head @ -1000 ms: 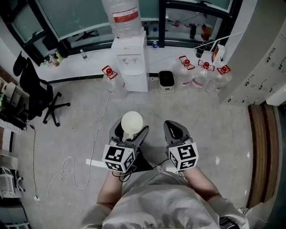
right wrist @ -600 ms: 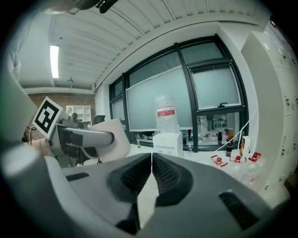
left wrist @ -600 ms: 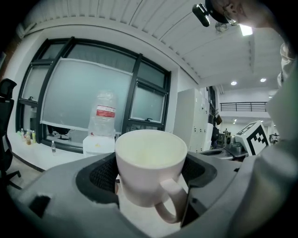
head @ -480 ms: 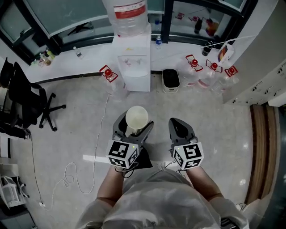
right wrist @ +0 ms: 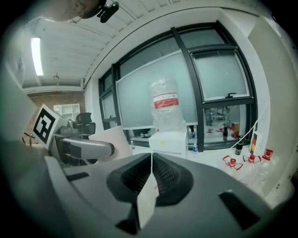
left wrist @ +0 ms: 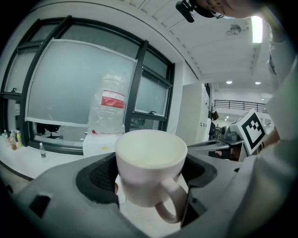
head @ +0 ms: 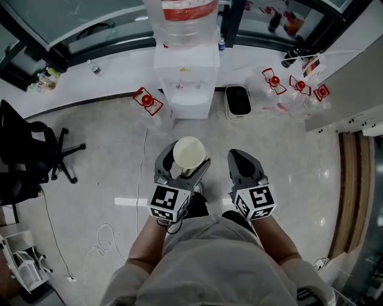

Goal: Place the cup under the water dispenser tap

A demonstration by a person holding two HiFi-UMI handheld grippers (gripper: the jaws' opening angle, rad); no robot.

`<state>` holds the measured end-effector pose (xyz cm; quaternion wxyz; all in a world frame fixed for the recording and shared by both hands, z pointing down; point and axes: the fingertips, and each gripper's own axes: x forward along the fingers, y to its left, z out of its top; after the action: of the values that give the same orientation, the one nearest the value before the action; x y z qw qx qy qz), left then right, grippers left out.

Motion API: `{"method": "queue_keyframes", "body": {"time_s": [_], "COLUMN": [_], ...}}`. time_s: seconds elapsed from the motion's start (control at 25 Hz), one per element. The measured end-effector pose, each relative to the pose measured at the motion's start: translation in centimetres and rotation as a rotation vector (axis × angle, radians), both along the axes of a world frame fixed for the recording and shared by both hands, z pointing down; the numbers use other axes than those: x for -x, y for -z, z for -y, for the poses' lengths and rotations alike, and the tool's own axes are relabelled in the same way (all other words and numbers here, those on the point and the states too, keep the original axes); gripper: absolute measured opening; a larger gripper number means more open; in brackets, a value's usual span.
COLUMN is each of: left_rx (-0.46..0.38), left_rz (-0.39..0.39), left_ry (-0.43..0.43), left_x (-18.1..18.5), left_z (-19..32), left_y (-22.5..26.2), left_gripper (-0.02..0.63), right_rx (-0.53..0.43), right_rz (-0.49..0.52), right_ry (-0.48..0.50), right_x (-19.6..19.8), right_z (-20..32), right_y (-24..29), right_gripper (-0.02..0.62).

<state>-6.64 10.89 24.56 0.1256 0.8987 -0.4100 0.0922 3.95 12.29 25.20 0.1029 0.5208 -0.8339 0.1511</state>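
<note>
The left gripper (head: 182, 165) is clenched on a white cup (head: 189, 152). The cup sits upright between the two jaws, handle turned toward that gripper's camera. In the head view the cup is at frame centre, above the floor (head: 108, 143). It is well apart from the white water dispenser (head: 187, 77) at upper centre, which carries a clear bottle (head: 182, 15). The right gripper (head: 242, 165), just right of the cup, has its jaws pressed together with nothing between them. A black office chair (head: 27, 158) stands at left.
</note>
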Motion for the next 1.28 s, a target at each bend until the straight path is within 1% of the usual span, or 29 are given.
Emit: {"method": "queue_keyframes", "body": {"time_s": [0.12, 0.32, 0.4, 0.52, 0.6, 0.72, 0.84, 1.0, 1.28], "left_rx": [0.009, 0.034, 0.037, 0.036, 0.025, 0.016, 0.021, 0.017, 0.065], "left_rz": [-0.001, -0.005, -0.005, -0.005, 0.017, 0.041, 0.070, 0.106, 0.120], "left_ry": [-0.008, 0.017, 0.022, 0.027, 0.030, 0.045, 0.069, 0.100, 0.150], "left_x": [1.3, 2.0, 1.9, 1.4, 0.8, 0.1, 0.0, 0.0, -0.1], "left_z": [2.8, 6.2, 7.5, 9.5, 11.1, 13.6, 15.7, 18.2, 21.5], "left_y": [-1.2, -4.9, -6.6, -8.7, -9.9, -12.3, -15.6, -21.0, -30.7], "left_gripper": [0.430, 0.430, 0.430, 0.430, 0.430, 0.430, 0.430, 0.430, 0.430], "right_rx": [0.035, 0.093, 0.107, 0.101, 0.097, 0.117, 0.132, 0.147, 0.189], "right_rz": [-0.003, -0.010, -0.010, 0.020, 0.030, 0.024, 0.013, -0.028, -0.064], "right_ry": [-0.006, 0.021, 0.034, 0.055, 0.076, 0.106, 0.140, 0.197, 0.243], "right_x": [1.3, 2.4, 2.5, 2.7, 2.6, 2.4, 2.5, 2.9, 2.6], "right_z": [2.7, 5.9, 7.3, 9.8, 11.4, 14.0, 16.1, 18.4, 20.7], "right_y": [-1.2, -4.2, -5.7, -7.6, -8.8, -11.2, -13.8, -18.0, -25.8], "right_gripper": [0.029, 0.029, 0.029, 0.029, 0.029, 0.029, 0.029, 0.029, 0.029]}}
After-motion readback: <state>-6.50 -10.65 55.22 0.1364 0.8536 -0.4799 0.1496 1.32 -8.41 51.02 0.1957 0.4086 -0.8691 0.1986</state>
